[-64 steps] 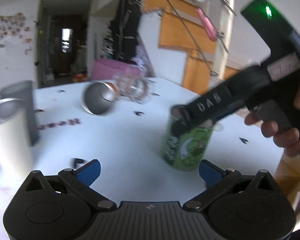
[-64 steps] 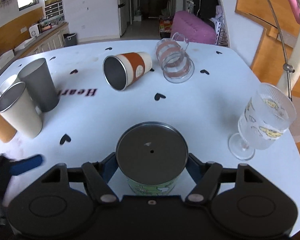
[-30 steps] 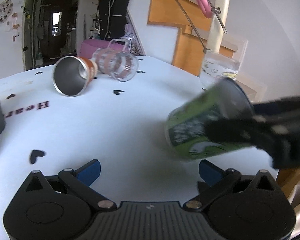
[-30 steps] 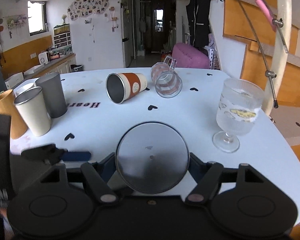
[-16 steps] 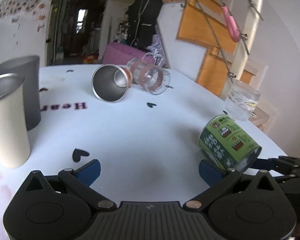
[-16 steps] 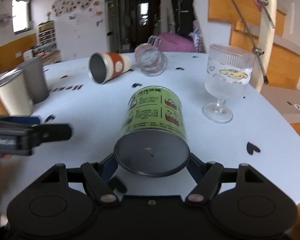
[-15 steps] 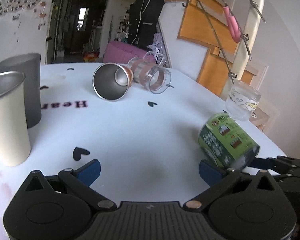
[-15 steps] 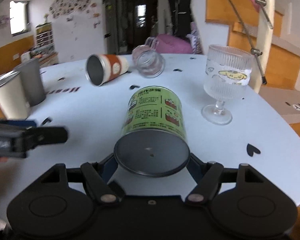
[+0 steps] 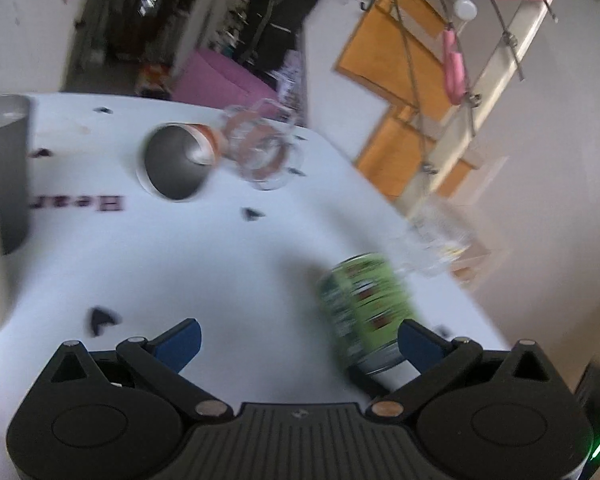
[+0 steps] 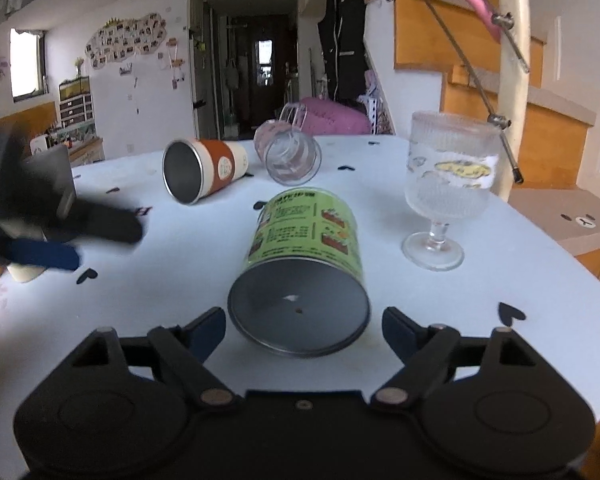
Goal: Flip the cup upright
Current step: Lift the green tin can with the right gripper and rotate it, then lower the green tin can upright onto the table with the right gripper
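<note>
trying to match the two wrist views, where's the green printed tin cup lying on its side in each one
Left wrist: green printed tin cup low right of centre, blurred, just ahead of the right finger.
Right wrist: same cup in the centre, grey base toward the camera, between the open gripper's fingers.
Shared landmark: the orange-banded steel-lined cup lying on its side.
</note>
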Motion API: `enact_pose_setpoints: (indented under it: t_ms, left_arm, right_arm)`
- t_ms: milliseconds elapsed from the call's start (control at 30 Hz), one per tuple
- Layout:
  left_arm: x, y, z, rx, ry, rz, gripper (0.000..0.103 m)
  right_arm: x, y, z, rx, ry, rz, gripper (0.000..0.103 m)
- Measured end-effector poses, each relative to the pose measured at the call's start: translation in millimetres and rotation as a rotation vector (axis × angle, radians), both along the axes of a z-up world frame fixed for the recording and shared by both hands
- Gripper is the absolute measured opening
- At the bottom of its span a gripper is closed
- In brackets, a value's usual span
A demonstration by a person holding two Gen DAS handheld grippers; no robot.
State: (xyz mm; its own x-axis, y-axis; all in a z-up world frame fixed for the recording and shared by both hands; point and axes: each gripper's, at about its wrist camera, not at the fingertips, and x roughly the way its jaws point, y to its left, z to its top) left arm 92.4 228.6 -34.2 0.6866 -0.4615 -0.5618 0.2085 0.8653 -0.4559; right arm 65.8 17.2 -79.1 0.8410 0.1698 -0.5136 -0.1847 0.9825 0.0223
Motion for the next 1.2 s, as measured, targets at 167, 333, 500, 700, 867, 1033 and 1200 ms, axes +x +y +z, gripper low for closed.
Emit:
enact_pose_setpoints:
  t_ms: [167, 333, 500, 700, 867, 1033, 1200]
  left_arm:
    - [29.8, -30.4, 17.5, -0.056, 0.045, -0.074, 0.103]
    - [68.0, -60.4, 8.3, -0.065, 0.170, -0.066, 0.102]
    - [93.7, -81.1, -10.5, -0.029, 0.261, -0.060, 0.100]
    - [107.9, -83.8, -29.4, -0.051, 0.331, -0.032, 0.078]
    - [102.1, -84.6, -16.8, -0.015, 0.246, -0.019, 0.076]
    - [80.5, -100.0, 9.6, 0.122, 0.032, -0.056, 0.075]
    - [60.5, -133.7, 13.5, 0.392, -0.209, -0.098, 0.074]
  right_arm:
    - [-17.8, -17.1, -1.3, 0.068, -0.023, -0.010, 0.086]
    - [-36.4, -39.0, -2.3, 0.107, -0.060, -0.034, 0.086]
    - [-44.8, -53.4, -4.8, 0.114, -0.082, -0.051, 0.086]
    - [-43.7, -63.8, -12.4, 0.129, -0.070, -0.045, 0.086]
    - [-43.9, -68.2, -15.3, 0.140, -0.068, -0.049, 0.086]
    - [-45.9, -67.2, -15.6, 0.141, -0.070, -0.046, 0.086]
    - [-46.9, -63.7, -15.1, 0.138, -0.070, -0.036, 0.086]
